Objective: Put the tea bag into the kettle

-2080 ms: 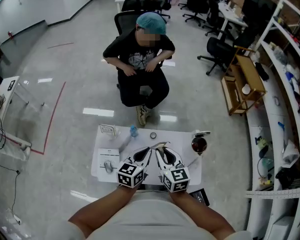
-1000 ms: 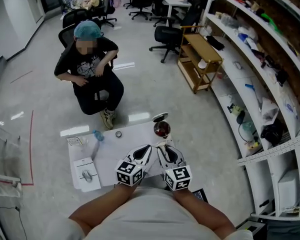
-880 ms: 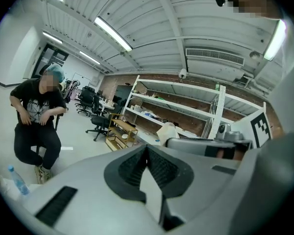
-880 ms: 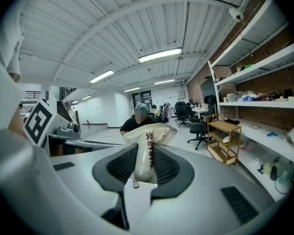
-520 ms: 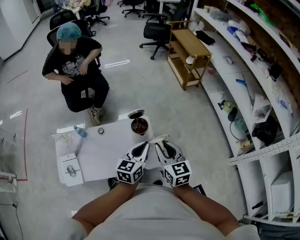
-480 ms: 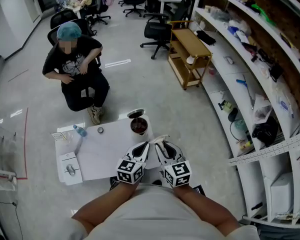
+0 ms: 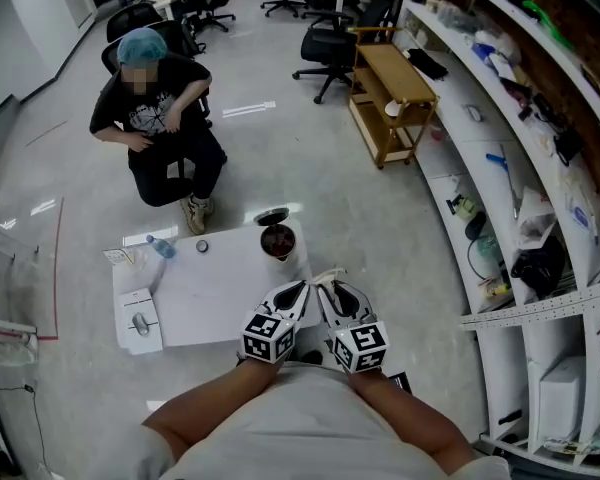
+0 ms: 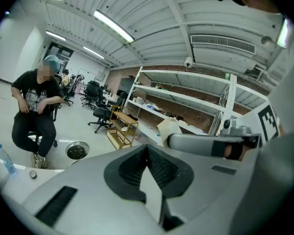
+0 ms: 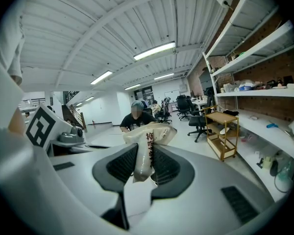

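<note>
In the head view the tea bag (image 7: 327,277) is only a pale scrap at the tip of the right gripper (image 7: 326,286), too small to read. The right gripper view shows more. There the pads are clamped on the bag's middle, and its crumpled top, printed in red, sticks out past the jaw tips. Its lower end is hidden between the pads. The left gripper (image 7: 298,288), just beside the right one, has its jaws pressed together with nothing between them.

The kettle (image 7: 277,241) stands ahead of both grippers and a little to their left, at the far corner of the white table (image 7: 210,288), well apart from the bag. Its lid (image 7: 273,216) is open, tipped up on the side away from the grippers. The inside looks dark and reddish, and what is in it cannot be made out. In the left gripper view only the kettle's round mouth shows, the rest cut off by the gripper's own body. Farther left of the tools, a small plastic bottle (image 7: 160,247) lies at the table's far edge. Beyond the table a person (image 7: 155,118) sits on a chair.
</note>
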Available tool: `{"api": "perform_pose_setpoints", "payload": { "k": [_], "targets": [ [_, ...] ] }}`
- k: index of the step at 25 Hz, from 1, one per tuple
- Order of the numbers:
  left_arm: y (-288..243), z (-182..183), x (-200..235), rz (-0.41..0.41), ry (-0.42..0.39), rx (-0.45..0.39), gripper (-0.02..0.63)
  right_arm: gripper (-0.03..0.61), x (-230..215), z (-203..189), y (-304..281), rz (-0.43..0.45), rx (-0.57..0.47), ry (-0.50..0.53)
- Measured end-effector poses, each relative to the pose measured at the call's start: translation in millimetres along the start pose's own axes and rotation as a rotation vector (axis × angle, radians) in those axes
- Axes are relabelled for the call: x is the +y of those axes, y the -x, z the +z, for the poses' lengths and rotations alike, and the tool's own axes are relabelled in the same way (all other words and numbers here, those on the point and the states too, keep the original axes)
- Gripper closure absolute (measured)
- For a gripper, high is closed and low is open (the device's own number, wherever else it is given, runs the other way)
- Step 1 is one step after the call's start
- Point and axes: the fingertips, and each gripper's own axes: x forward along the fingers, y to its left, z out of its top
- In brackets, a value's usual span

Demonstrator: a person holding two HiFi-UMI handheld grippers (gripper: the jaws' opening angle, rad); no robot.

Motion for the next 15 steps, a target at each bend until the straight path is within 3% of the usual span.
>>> {"api": "perform_pose_setpoints", "payload": {
  "k": [10, 15],
  "targets": [
    [-23, 18, 30, -0.003, 0.010, -0.002, 0.603, 0.482, -14, 11, -32, -0.016, 0.003, 0.012],
    [-35, 53, 59, -0.010, -0.004, -0.026, 0.604, 0.480, -21, 33, -67, -0.028, 0.006, 0.010]
  ]
}}
